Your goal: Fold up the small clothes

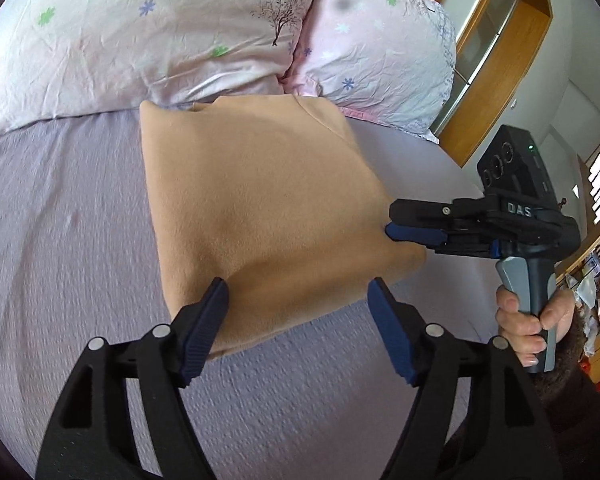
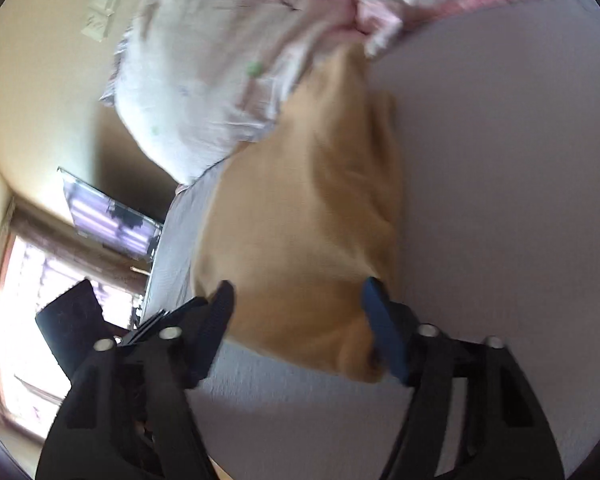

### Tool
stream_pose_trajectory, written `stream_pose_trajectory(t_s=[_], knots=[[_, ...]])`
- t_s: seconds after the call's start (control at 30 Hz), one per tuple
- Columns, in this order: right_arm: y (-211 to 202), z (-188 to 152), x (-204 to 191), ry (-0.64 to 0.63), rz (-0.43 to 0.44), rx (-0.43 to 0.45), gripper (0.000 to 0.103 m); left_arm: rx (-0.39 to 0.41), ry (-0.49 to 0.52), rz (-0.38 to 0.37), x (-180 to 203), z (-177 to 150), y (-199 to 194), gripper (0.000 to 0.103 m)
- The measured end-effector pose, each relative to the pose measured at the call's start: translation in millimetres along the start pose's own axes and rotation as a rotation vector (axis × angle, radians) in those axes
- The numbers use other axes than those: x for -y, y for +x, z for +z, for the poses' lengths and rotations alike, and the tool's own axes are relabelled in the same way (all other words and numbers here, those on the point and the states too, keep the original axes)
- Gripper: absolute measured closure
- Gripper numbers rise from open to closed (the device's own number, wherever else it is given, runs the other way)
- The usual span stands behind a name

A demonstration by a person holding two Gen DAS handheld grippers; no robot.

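A tan fleece garment (image 1: 260, 208) lies folded into a rectangle on the lilac bed sheet (image 1: 60, 240); it also shows in the right wrist view (image 2: 308, 240). My left gripper (image 1: 298, 292) is open, its blue pads on either side of the garment's near edge. My right gripper (image 1: 396, 228) comes in from the right, turned on its side, its fingertips against the garment's right edge. In its own view the right gripper (image 2: 298, 292) is open with the garment's near corner between the jaws.
Two pale floral pillows (image 1: 160, 40) lie at the head of the bed, touching the garment's far edge. A wooden frame (image 1: 496, 60) stands beyond the bed's right edge. A window (image 2: 28, 300) and a dark screen (image 2: 108, 220) show in the right wrist view.
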State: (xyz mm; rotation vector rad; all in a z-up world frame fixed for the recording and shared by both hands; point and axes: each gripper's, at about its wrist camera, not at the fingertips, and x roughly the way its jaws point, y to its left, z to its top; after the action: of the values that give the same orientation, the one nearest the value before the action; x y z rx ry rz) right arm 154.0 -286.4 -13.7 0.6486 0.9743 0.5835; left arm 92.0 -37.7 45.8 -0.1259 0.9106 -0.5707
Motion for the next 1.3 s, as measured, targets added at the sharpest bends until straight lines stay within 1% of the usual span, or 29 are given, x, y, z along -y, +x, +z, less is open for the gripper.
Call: stream_pose_trajectory(t_s=[0.03,0.07,0.1,0.13,0.17,0.2,0.23,0.27,0.3,0.33,0.37,0.4,0.43,0.5,0.57,0.67,0.7,0.83,1.0,1.13,1.3], knots=[[-10.0,-3.6,-8.4,-0.037,-0.022,0.029,0.039,0.006,-0.006,0.001,0.2,-2.5,-7.0,0.029],[-21.9,-8.7,-17.7,-0.084,-0.058,0.064,0.027,0.012,-0.010,0.005,0.0,-4.9,-13.2,0.022],[-29.7,-13.7,-26.5,-0.123,-0.096,0.099,0.007,0.021,-0.018,0.027,1.8,-8.6,-21.4,0.010],[-39.6,-20.8,-34.5,-0.161,-0.130,0.143,0.001,0.031,-0.029,0.079,2.9,-12.9,-29.4,0.002],[-47.7,-29.0,-40.8,-0.195,-0.154,0.177,0.001,0.034,-0.037,0.126,4.2,-16.4,-34.0,0.002],[-51.3,-34.4,-45.0,-0.219,-0.180,0.189,0.001,0.026,-0.044,0.182,5.3,-20.5,-37.2,0.002],[-52.5,-42.6,-50.3,-0.246,-0.242,0.193,0.001,0.009,-0.050,0.224,5.6,-23.8,-37.6,0.002],[-51.5,-49.2,-50.2,-0.266,-0.315,0.189,0.001,-0.010,-0.059,0.249,5.1,-26.5,-36.5,0.002],[-48.5,-56.7,-51.9,-0.288,-0.399,0.179,0.001,-0.027,-0.069,0.266,4.6,-28.9,-34.8,0.002],[-36.3,-65.1,-52.6,-0.316,-0.502,0.162,0.001,-0.037,-0.074,0.277,4.4,-31.3,-32.7,0.002],[-29.9,-71.6,-52.8,-0.338,-0.571,0.149,0.001,-0.048,-0.077,0.294,3.5,-32.4,-29.7,0.002],[-24.5,-77.5,-51.5,-0.357,-0.619,0.137,0.001,-0.063,-0.077,0.320,2.3,-32.7,-25.8,0.002],[-18.0,-82.9,-51.2,-0.370,-0.645,0.128,0.001,-0.079,-0.073,0.354,1.6,-33.9,-21.1,0.002],[-7.8,-90.8,-49.6,-0.376,-0.660,0.117,0.001,-0.109,-0.058,0.425,0.3,-35.4,-12.6,0.002],[-1.8,-97.0,-48.3,-0.375,-0.682,0.106,0.001,-0.129,-0.049,0.457,-1.6,-36.5,-7.6,0.002],[8.9,-94.2,-48.9,-0.374,-0.702,0.099,0.001,-0.146,-0.060,0.455,-6.0,-38.0,-4.6,0.002],[8.2,-98.0,-50.6,-0.376,-0.709,0.097,0.001,-0.149,-0.063,0.458,-6.0,-38.4,-3.7,0.002],[11.5,-101.1,-55.7,-0.384,-0.742,0.088,0.001,-0.155,-0.065,0.484,-6.5,-39.1,-3.3,0.002],[10.7,-101.8,-53.1,-0.355,-0.724,0.086,0.001,-0.156,-0.065,0.491,-3.5,-40.8,-4.5,0.002],[13.6,-103.7,-54.7,-0.378,-0.697,0.072,0.001,-0.155,-0.062,0.489,-2.9,-41.2,-4.7,0.002],[14.7,-103.7,-54.9,-0.385,-0.694,0.064,0.001,-0.157,-0.063,0.486,-2.5,-40.9,-4.6,0.002]])
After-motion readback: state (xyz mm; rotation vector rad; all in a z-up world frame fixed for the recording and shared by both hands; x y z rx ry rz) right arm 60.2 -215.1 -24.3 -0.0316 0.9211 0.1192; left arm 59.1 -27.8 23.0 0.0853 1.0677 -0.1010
